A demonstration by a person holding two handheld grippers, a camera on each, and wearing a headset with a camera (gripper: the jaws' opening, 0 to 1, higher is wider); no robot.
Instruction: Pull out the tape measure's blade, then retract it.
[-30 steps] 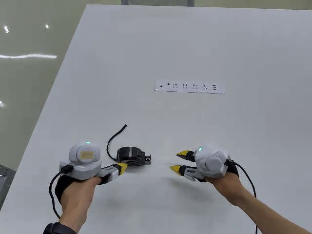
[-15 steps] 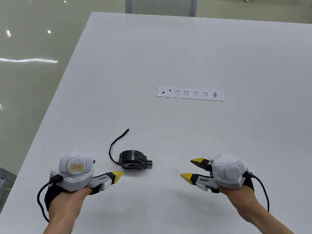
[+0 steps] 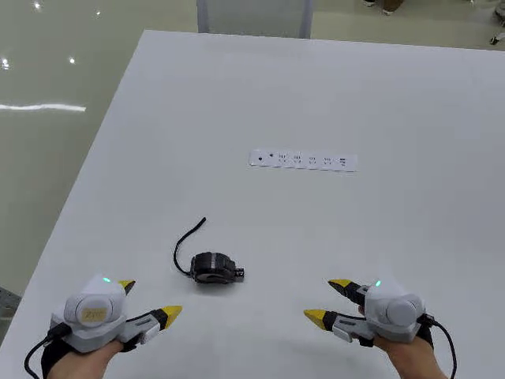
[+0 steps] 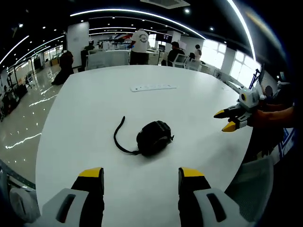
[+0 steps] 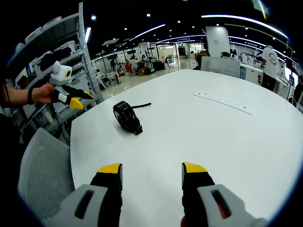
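Holding nothing in left gripper (image 3: 149, 298) or right gripper (image 3: 327, 299), jaws of both spread wide. Lying on worktop (image 3: 331, 87) between them, apart from both: tape measure (image 3: 213, 268), blade in, strap curled beside it.

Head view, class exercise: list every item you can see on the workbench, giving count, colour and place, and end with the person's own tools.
table: one, white, under everything.
power strip: one, white, flat mid-table, beyond the tape measure.
tape measure: one, black, on the near part of the table, between the grippers, touched by neither.
strap: one, black, curling away from the tape measure's left side.
left gripper: one, white with yellow tips, open, near left.
right gripper: one, white with yellow tips, open, near right.
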